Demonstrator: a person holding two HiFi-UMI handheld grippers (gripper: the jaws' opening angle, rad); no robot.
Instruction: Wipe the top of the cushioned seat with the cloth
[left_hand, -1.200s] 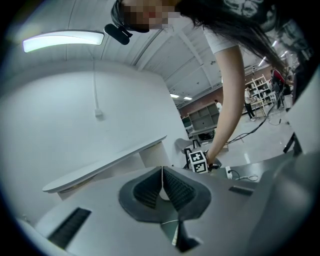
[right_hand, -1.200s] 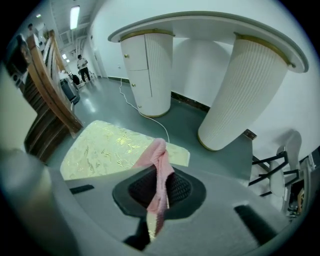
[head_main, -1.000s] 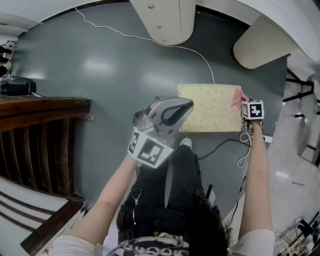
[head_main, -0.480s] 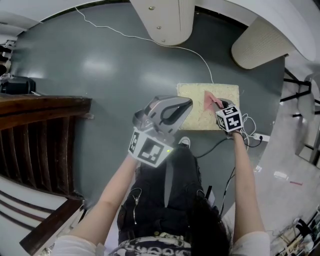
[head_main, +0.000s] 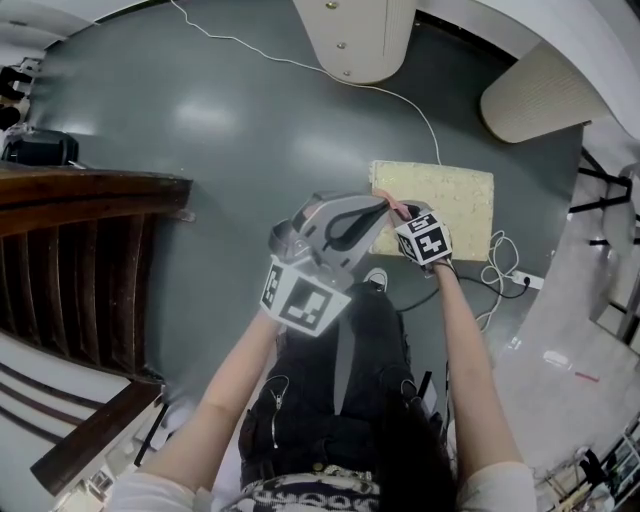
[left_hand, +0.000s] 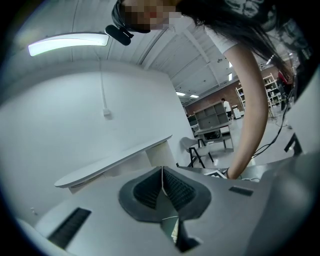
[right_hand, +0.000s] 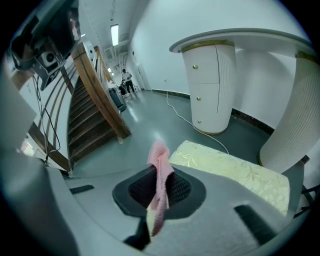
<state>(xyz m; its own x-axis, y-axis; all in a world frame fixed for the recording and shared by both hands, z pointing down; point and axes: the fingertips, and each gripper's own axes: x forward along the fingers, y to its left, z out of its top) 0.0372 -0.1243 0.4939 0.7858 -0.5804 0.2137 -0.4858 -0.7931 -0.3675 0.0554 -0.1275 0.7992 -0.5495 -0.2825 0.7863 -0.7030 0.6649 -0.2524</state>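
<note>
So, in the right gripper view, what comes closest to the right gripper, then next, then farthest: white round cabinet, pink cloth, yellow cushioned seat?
1. Pink cloth, pinched in the right gripper.
2. Pale yellow cushioned seat, just ahead, to the right.
3. White round cabinet, behind the seat, under the curved counter.

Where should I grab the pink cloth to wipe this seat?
Probably as the right claw has it: pinched across the folded middle of the pink cloth, the loose end poking past the jaws. It's limp and thin, so come down from above the flat cushioned seat.
</note>
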